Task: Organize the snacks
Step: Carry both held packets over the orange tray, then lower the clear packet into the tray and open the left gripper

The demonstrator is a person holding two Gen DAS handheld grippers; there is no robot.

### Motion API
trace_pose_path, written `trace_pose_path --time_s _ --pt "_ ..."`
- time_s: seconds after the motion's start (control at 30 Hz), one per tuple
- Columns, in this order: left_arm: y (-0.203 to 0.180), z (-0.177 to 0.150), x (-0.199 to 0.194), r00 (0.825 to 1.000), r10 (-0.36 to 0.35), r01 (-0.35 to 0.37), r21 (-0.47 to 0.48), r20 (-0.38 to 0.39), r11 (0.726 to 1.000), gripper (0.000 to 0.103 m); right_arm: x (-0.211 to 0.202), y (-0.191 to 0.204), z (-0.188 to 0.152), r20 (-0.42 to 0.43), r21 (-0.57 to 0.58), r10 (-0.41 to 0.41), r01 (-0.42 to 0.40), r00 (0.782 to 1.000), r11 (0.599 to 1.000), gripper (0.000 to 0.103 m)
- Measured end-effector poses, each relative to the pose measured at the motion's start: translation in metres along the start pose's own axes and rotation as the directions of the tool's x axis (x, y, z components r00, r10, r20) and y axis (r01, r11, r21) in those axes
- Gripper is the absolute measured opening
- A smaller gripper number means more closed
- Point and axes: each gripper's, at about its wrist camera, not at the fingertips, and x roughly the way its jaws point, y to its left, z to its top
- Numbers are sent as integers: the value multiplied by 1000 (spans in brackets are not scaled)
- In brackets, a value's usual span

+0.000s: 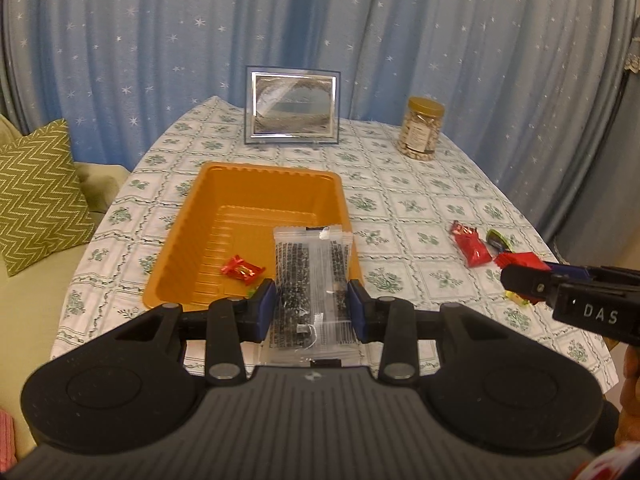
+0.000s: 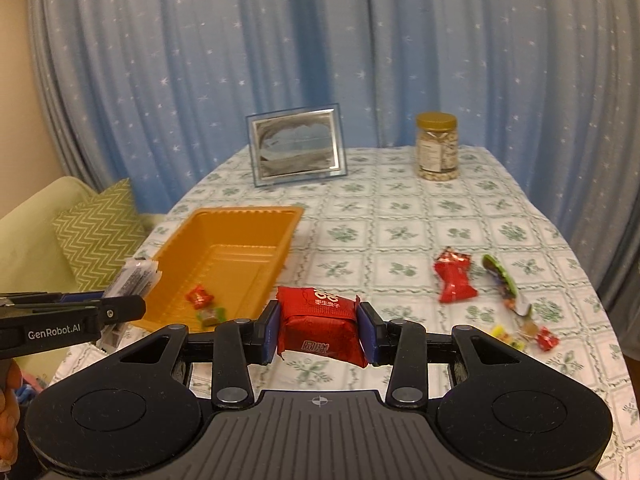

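Note:
My left gripper (image 1: 313,307) is shut on a clear packet of dark snack (image 1: 311,280), held over the near end of the orange tray (image 1: 200,216). A small red candy (image 1: 242,270) lies inside that tray. My right gripper (image 2: 319,327) is shut on a red wrapped snack (image 2: 320,320), above the tablecloth to the right of the orange tray (image 2: 224,216). From the right wrist view the left gripper (image 2: 132,306) and its clear packet (image 2: 134,280) show at the left, and a red candy (image 2: 199,295) with a green one (image 2: 212,315) lies in the tray.
More snacks lie on the cloth at the right: a red packet (image 2: 454,280), a green wrapper (image 2: 502,280) and small candies (image 2: 524,336). At the table's far end stand a picture frame (image 2: 296,146) and a jar of nuts (image 2: 437,146). A green cushion (image 1: 36,196) lies on the sofa at the left.

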Motion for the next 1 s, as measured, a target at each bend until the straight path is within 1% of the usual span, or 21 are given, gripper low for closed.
trace_pose_path --time_s 0.27,0.4,0.57,0.77,0.93,1.0 --pt "24 4 8 1000 25 -25 -20 -4 999 35 28 23 7 -17 -33 36 -36 999 999 41" --pt "37 9 18 999 35 -35 -7 -9 999 35 46 33 12 -19 -42 54 -55 998 998 41" --pt "51 16 37 999 46 -46 16 -19 999 35 77 46 16 -14 -51 83 -84 996 995 41" --pt "68 24 63 999 44 -43 25 -32 999 35 119 59 18 -21 -62 120 -122 992 991 41" --pt "76 28 85 998 45 -43 49 -45 998 35 146 62 15 -22 -75 143 -145 989 987 41" --pt "79 29 93 998 44 -41 56 -53 998 35 155 61 15 -31 -64 148 -149 989 987 41"
